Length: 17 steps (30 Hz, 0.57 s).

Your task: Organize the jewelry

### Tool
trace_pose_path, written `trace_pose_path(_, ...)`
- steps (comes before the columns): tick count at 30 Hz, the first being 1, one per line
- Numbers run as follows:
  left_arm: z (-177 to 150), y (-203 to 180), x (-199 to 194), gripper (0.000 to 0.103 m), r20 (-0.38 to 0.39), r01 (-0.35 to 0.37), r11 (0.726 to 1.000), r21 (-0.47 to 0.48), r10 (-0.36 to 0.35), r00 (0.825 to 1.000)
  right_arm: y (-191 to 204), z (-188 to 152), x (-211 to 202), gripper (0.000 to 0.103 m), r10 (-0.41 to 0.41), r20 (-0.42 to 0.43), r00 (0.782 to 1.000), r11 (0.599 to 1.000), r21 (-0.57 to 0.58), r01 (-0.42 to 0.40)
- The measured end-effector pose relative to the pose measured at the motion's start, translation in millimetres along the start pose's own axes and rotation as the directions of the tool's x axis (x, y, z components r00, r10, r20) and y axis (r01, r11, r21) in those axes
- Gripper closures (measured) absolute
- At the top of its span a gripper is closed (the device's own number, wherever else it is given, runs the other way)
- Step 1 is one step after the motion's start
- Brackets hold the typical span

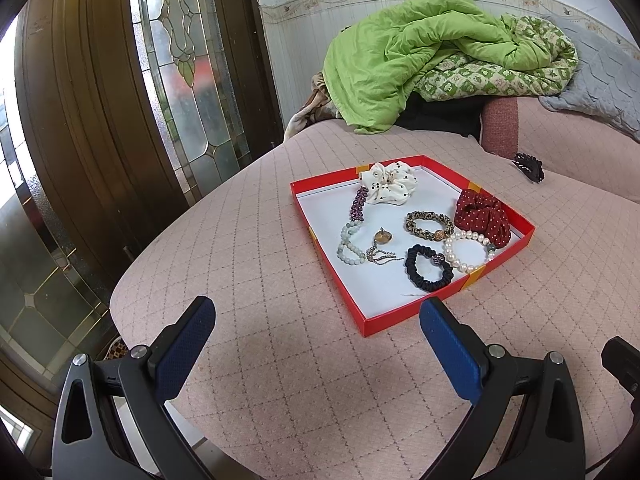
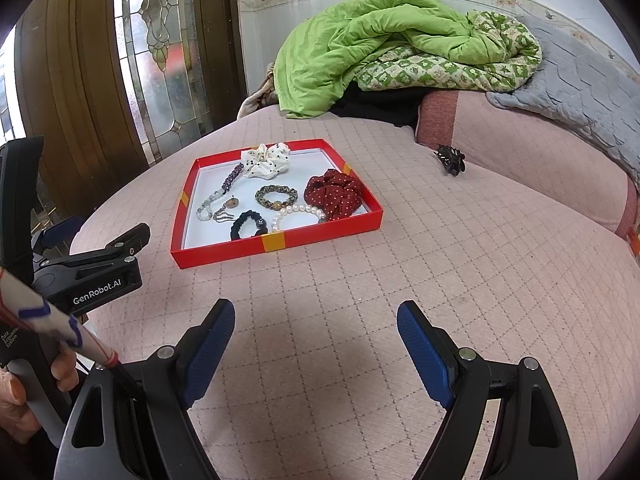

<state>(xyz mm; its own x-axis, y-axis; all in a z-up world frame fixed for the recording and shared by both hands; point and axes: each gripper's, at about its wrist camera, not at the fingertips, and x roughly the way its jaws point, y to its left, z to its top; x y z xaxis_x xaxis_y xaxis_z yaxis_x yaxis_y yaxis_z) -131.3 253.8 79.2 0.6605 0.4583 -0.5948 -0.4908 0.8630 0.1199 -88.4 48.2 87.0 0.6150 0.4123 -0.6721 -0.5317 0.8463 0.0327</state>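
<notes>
A shallow red tray (image 1: 400,320) (image 2: 224,258) with a white floor lies on the pink quilted bed. In it lie a white dotted scrunchie (image 1: 390,183) (image 2: 266,161), a red dotted scrunchie (image 1: 482,216) (image 2: 334,194), a leopard hair tie (image 1: 428,224) (image 2: 276,197), a pearl bracelet (image 1: 470,250) (image 2: 298,213), a dark scrunchie (image 1: 428,274) (image 2: 248,225), a bead strand (image 1: 354,226) (image 2: 218,197) and a pendant (image 1: 382,246) (image 2: 228,208). A black claw clip (image 1: 529,167) (image 2: 451,160) lies outside, to the tray's right. My left gripper (image 1: 316,320) and right gripper (image 2: 316,320) are open, empty, short of the tray.
A green quilt (image 1: 420,56) (image 2: 380,40) and grey blanket (image 1: 592,76) (image 2: 572,80) are piled at the back. A wooden door with leaded glass (image 1: 180,60) stands left. The left gripper's body (image 2: 92,276) shows at the right view's left edge, beyond the bed's rim.
</notes>
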Motion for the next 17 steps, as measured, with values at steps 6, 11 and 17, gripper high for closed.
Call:
trace_pose_path(6,0,-4,-1,0.001,-0.006,0.006,1.0,-0.003,-0.006,1.0,-3,0,-1,0.016,-0.013,-0.003,1.0,1.0,0.005,0.013)
trace_pose_path(11,1,-17,4,0.001,-0.06,0.071,0.997,-0.013,-0.071,0.996,-20,-5,-8,0.016,-0.044,-0.001,0.999,0.998,0.036,0.044)
trace_pose_path(17,-1,-71,1,0.001,-0.112,0.225,0.972,0.066,-0.217,0.97,-85,-23,-24,0.016,-0.166,-0.024,0.986,0.973,0.156,0.167)
